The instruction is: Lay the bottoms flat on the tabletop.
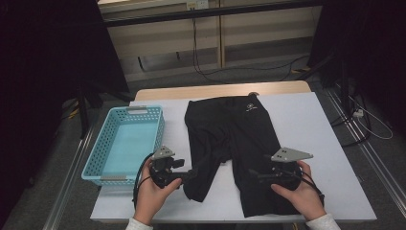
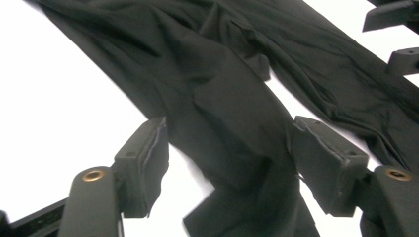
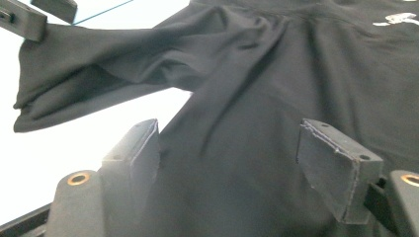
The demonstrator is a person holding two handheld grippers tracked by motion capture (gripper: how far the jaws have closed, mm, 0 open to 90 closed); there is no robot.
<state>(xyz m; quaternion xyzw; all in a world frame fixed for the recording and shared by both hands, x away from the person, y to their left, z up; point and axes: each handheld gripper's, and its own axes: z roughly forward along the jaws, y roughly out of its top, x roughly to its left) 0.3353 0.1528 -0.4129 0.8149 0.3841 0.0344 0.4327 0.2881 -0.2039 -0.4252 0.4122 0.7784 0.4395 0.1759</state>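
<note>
Both of your grippers sit at the near hems of the black shorts (image 1: pixel 230 148), one per leg. Your left gripper (image 1: pixel 189 175) has its jaws standing apart with the left leg's hem running between them. From the left gripper view the pads (image 2: pixel 143 163) flank the cloth without pinching it. Your right gripper (image 1: pixel 258 176) is the same story on the other leg: jaws apart, fabric lying flat between them, nothing clamped.

What matters for the next move — the shorts run lengthwise away from you, waistband at the far side, both legs pointing back at you. So each gripper looks straight up its own leg along the long axis. The left leg is skewed and bunched, angling toward the middle, while the right leg lies fairly flat and straight. Neither hand is really nearer; each has its own hem right there.

Outward from that: the shorts lie on a white table top (image 1: pixel 311 124) with plenty of bare surface to the right. A light blue basket (image 1: pixel 103 165) stands just left of the left leg, close beside your left hand (image 1: pixel 151 194), apart from the cloth. Beyond the table it's grey floor, trailing cables and dark curtains either side.
</note>
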